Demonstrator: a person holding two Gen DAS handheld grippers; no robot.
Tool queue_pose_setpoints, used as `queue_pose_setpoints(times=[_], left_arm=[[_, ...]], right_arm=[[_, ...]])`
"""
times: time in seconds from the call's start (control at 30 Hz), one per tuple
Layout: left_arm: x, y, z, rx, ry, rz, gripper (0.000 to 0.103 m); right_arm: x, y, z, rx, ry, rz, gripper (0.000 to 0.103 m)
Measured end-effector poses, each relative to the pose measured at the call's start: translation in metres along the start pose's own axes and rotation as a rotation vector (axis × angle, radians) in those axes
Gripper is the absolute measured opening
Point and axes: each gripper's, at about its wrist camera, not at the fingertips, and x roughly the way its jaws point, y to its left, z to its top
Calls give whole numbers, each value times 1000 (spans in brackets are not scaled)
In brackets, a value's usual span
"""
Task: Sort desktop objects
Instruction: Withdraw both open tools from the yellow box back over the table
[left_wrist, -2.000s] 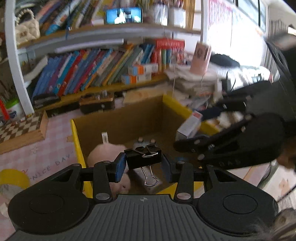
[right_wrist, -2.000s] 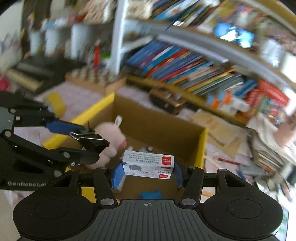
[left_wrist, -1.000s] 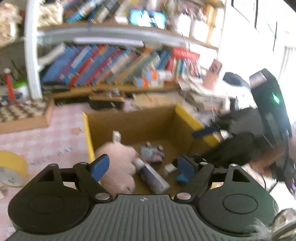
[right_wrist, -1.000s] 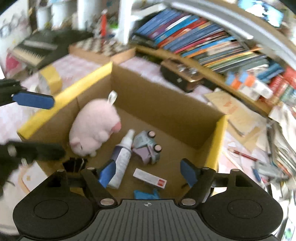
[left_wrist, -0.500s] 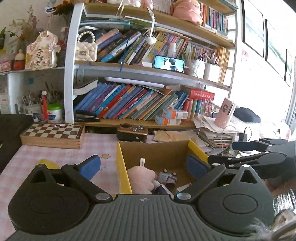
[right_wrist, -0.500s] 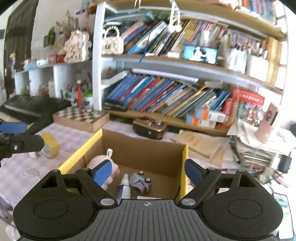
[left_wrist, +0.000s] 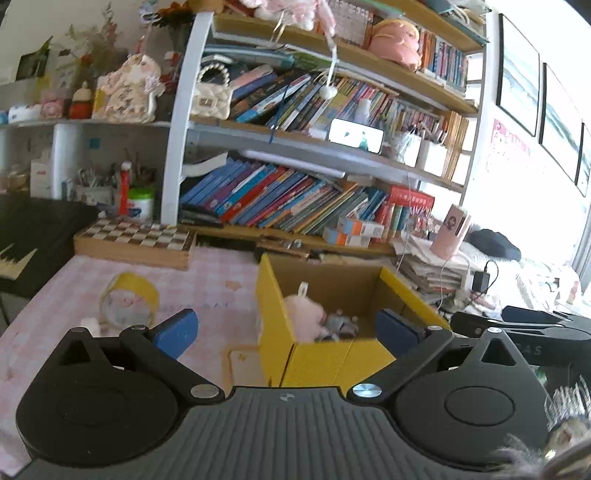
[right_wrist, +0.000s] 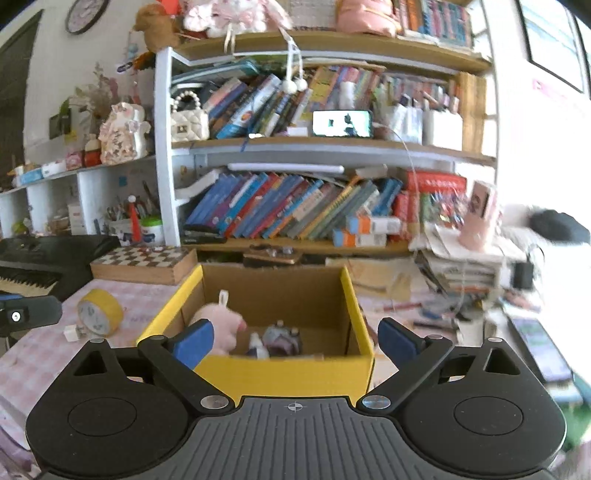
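While both sets of jaws spread wider w/ nothing between: left gripper & right gripper hover near side of yellow box. Pink plush, spray bottle, toy car inside box, sorted. Yellow tape roll left on surface, prob next.

Box: corrugated cardboard, matt — yellow outside, raw brown inside. Pig in the box: pink plush cloth, fuzzy. Tape roll, left of the box: glossy yellow film. Chessboard, far left: varnished wood, chequered top. Tablecloth: smooth pink checked sheet. Gripper bodies — matt black ribbed plastic, bright metal screws; pads matt blue, rubbery.
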Motion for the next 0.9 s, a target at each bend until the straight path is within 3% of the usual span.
queue_pose_setpoints(times=[0.4,0.9], left_arm=[[-37,42,-45,16,128,-6,103],[-67,86,-57,6,199,-38,103]], right_arm=[[-39,47,-55,70,143,-84,98],[-63,113,-83,104,265,-94,98]])
